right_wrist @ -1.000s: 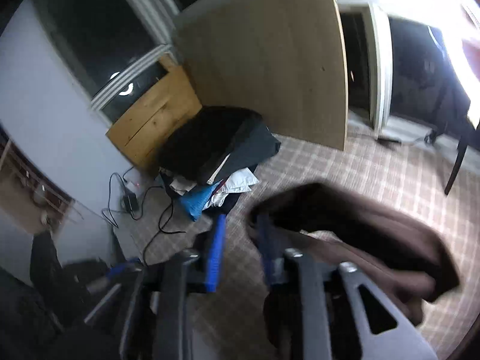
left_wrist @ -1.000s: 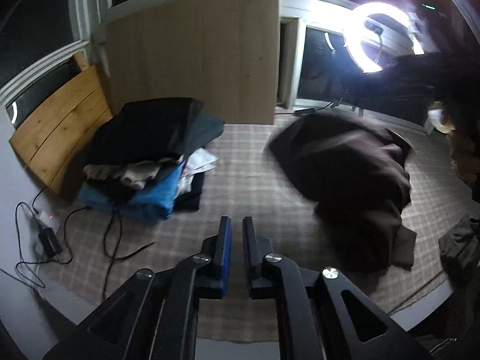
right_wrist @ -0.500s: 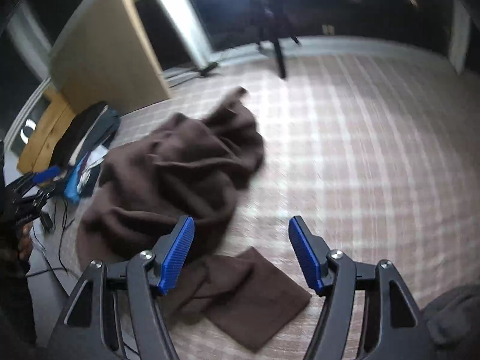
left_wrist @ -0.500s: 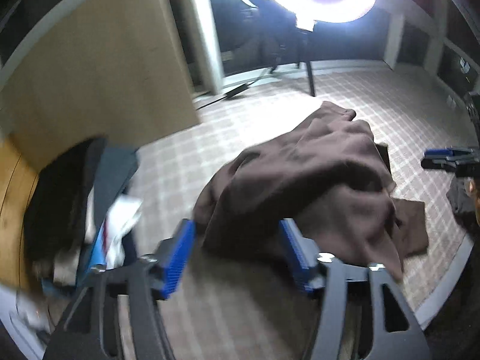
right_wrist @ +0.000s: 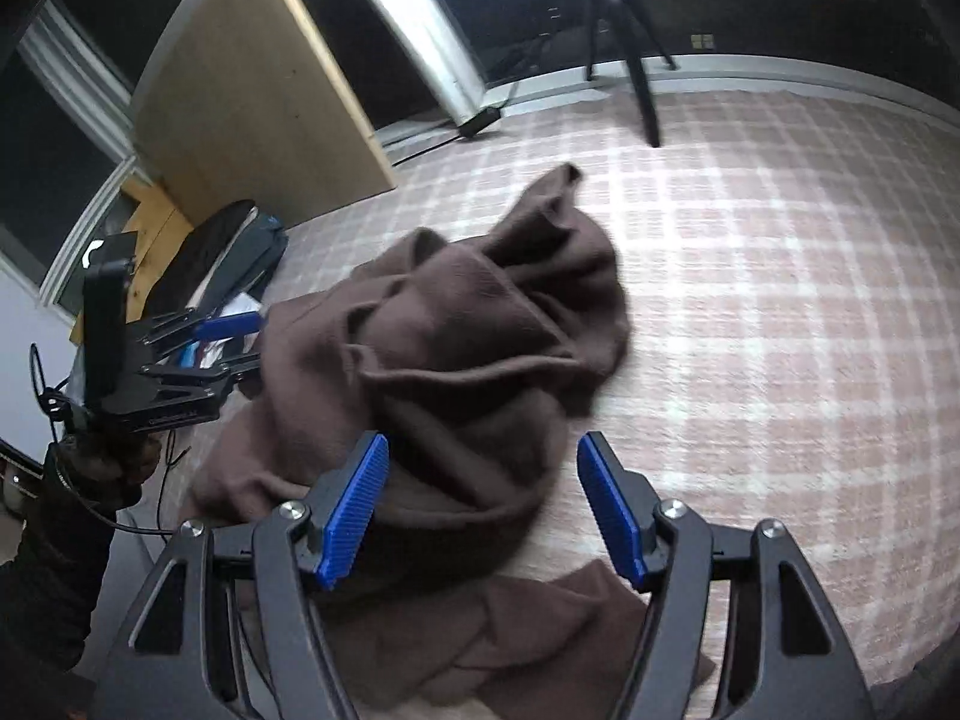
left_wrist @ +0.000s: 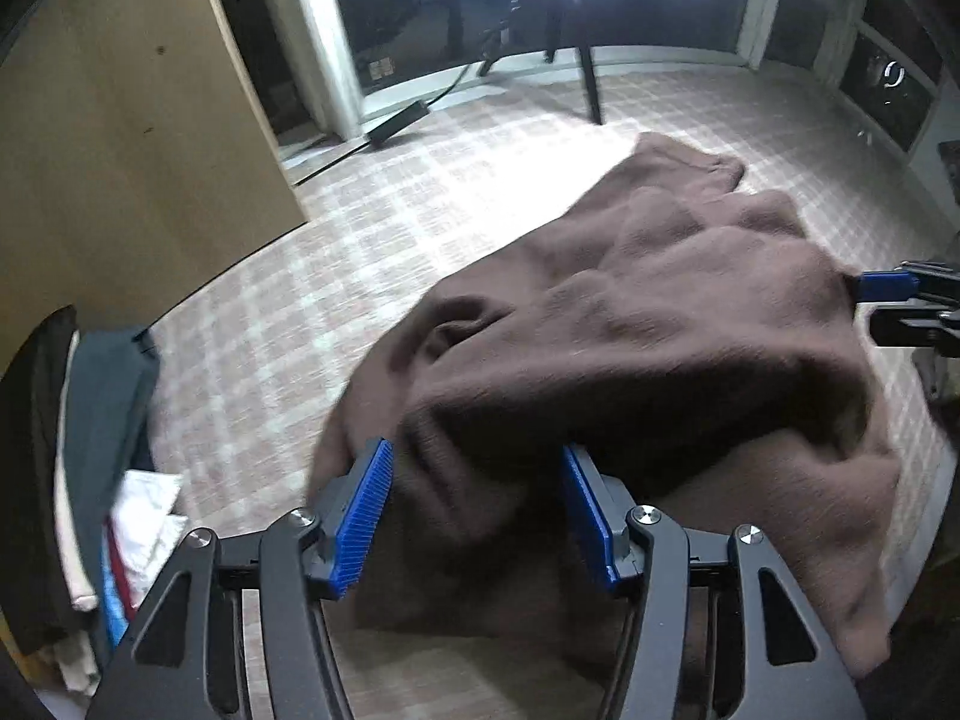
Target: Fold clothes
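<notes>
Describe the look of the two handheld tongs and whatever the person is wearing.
Both tongs, left and right, share one build: black cut-out linkage arms, silver pivot bolts, ribbed blue pads. A black upright handle tops the left one. The holding hand has a dark sleeve.

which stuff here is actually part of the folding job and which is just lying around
Part of the job:
- brown garment, crumpled on the checked mat
- left tongs, closing, cloth between the pads but not pinched
- right tongs, open over the garment

Just lying about:
- pile of other clothes
- wooden board
- tripod legs
- power strip
</notes>
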Motion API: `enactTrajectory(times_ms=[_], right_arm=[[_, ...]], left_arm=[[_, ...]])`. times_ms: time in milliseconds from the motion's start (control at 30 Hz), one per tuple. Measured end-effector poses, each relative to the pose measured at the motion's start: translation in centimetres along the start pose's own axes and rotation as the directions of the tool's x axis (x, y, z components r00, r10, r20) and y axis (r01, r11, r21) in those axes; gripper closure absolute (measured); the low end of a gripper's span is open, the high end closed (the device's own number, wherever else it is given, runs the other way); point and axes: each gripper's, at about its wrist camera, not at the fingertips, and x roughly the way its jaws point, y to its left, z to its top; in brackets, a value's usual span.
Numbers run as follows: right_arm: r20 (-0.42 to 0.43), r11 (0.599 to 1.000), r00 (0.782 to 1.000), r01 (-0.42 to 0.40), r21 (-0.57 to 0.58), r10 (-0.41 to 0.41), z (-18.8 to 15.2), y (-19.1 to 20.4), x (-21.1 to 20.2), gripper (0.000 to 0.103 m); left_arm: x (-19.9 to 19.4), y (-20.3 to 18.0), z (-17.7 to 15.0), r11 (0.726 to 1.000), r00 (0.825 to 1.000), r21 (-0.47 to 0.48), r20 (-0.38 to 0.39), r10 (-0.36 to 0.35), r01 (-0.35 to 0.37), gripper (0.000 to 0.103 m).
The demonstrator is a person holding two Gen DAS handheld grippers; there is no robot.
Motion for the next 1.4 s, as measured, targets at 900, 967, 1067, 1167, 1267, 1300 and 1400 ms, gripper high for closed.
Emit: enactTrajectory(times_ms=[900,967,1067,1167,1267,1300,1400], right_arm=[[0.069,0.987,0.992,0.094,0.131,-0.104,-4.7,3.4,-10.9,0.047],[0.039,0.993,0.996,0.073,0.094,-0.077,-4.5,5.3,-10.1,0.046],[-0.058,0.989,0.988,0.142,0.039,-0.140,-4.8,7.1,-7.2,0.046],[-0.135,0.983,0.974,0.184,0.020,-0.180,-5.5,6.5,-4.4,0.046],[-0.125,0.991,0.984,0.133,0.030,-0.129,-6.9,5.0,-3.7,0.087],[-0.113,0.993,0.988,0.111,0.044,-0.105,-7.4,4.4,-4.1,0.090],[-0.049,0.993,0.997,0.068,0.097,-0.063,-9.0,2.6,-7.1,0.096]], left_arm=[[-9.2,-15.1,-6.7,0.832,0.821,0.150,0.142,-0.553,0.534,0.098],[-9.0,-16.8,-7.5,0.823,0.815,0.161,0.134,-0.564,0.544,0.098],[-8.8,-18.5,-8.0,0.820,0.811,0.175,0.137,-0.568,0.545,0.098],[-9.0,-19.6,-8.4,0.827,0.819,0.197,0.143,-0.556,0.527,0.098],[-9.4,-19.7,-9.0,0.836,0.836,0.207,0.116,-0.537,0.508,0.096],[-9.8,-19.2,-9.2,0.834,0.835,0.207,0.110,-0.539,0.511,0.096],[-11.6,-16.9,-9.7,0.838,0.835,0.205,0.126,-0.535,0.506,0.091]])
